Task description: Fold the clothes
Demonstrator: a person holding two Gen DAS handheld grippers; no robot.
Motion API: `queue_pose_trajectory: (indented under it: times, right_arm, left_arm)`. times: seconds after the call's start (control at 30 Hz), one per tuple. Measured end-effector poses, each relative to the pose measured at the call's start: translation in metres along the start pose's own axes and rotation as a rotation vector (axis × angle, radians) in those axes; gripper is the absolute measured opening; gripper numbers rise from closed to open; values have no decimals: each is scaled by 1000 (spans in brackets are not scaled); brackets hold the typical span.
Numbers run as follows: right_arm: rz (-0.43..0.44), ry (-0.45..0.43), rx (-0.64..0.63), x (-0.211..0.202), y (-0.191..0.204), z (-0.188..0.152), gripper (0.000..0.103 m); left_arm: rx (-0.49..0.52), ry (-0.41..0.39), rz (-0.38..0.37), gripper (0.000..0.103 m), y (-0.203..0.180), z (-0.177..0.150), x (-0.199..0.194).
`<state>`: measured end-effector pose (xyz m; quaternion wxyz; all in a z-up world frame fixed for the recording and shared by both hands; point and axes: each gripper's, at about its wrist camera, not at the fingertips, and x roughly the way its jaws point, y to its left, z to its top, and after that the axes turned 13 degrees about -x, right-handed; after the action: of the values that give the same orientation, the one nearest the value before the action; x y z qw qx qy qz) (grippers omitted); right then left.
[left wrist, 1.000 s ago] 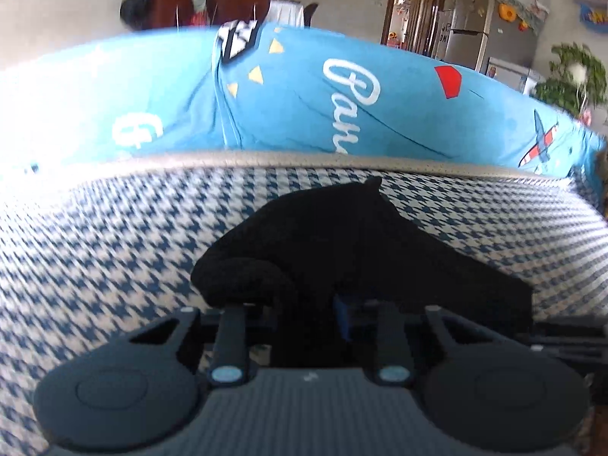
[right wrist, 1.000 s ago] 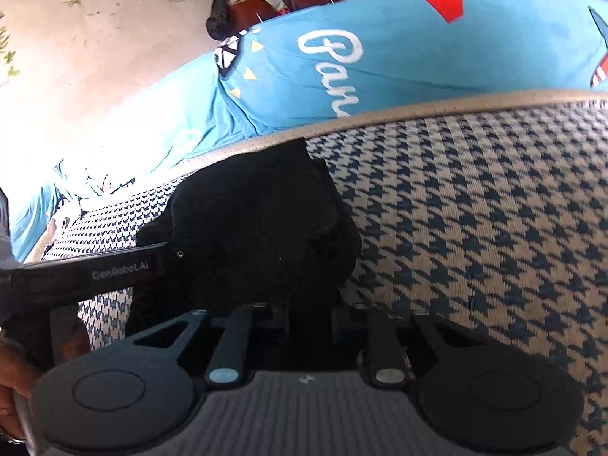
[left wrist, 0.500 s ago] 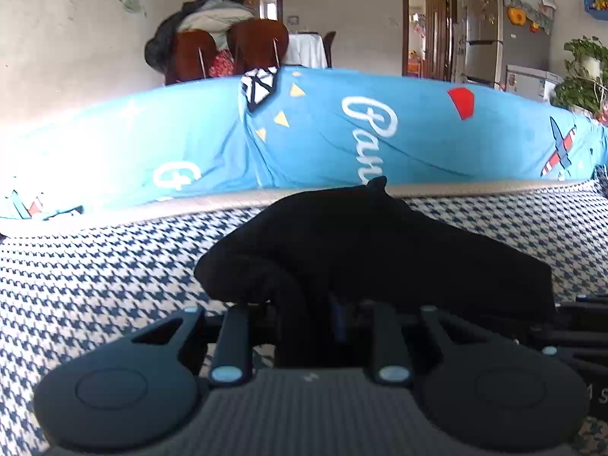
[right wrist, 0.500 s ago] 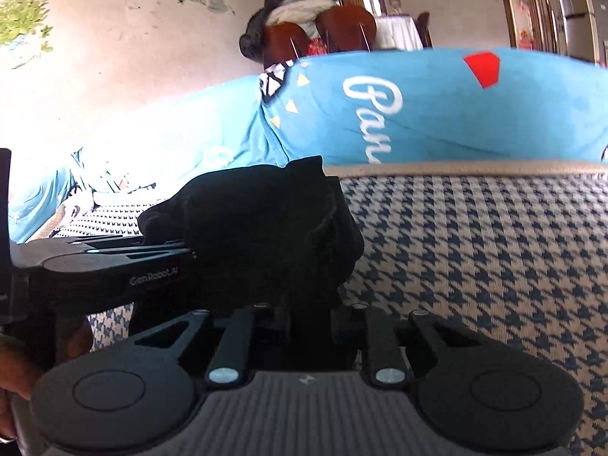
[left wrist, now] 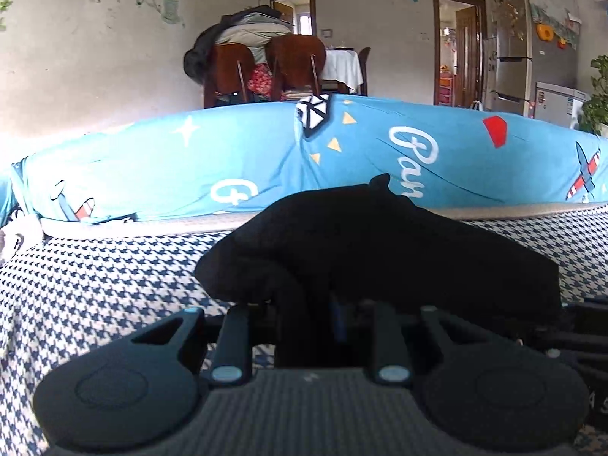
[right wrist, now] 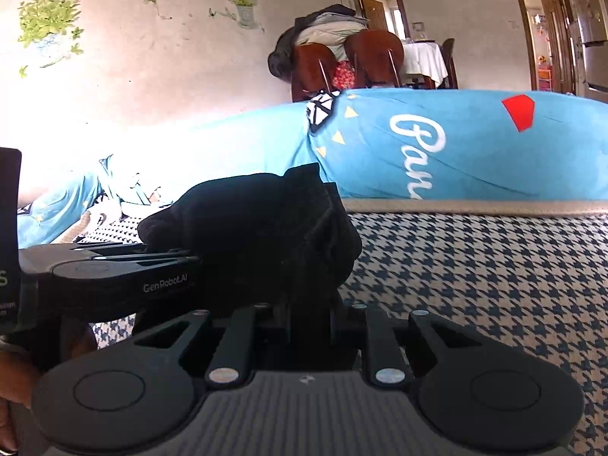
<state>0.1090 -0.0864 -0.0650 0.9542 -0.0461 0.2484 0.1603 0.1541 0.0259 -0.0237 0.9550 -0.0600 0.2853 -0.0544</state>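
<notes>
Crosswise, black garment (left wrist: 380,250) spans left gripper (left wrist: 309,326) to right gripper (right wrist: 309,323).

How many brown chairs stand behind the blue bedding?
2: one chair on the left, the other chair right beside it, both under piled clothes. More may be hidden.

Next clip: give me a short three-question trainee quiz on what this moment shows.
1. True or false: both the left gripper and the right gripper are closed on the black garment.
2. Multiple choice: the garment lies over A) a bare wooden table, B) a houndstooth cover, C) a tiled floor.
3. Fill in: behind the cover runs a ____ sheet printed with aeroplanes and lettering.

Key: 1 true, since dark cloth fills the space between both pairs of jaws; 2 B; 3 blue.
</notes>
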Motion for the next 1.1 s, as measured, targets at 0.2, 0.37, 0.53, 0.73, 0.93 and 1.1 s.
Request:
queue_pose_trajectory:
  times: [0.2,0.37,0.53,0.73,0.93,1.1]
  right_arm:
    - [13,-17,-25,-3,13,7,18]
    - [20,-27,-40,-5,23,10,18]
    - [28,-29,-48,-11,30,11,19]
    - [37,-50,-77,-14,40,17,18]
    - [62,-45,-54,-5,42,15,18]
    - [91,-56,-57,5,49,24,18]
  left_arm:
    - [-16,-15,26,21,9,3,-12]
    - [-33,-24,41,21,16,3,-22]
    - [-48,-35,53,21,23,3,-33]
    - [-57,-64,62,21,30,10,-45]
    - [-38,-77,95,21,35,9,-45]
    - [-44,-85,137,21,45,9,-41]
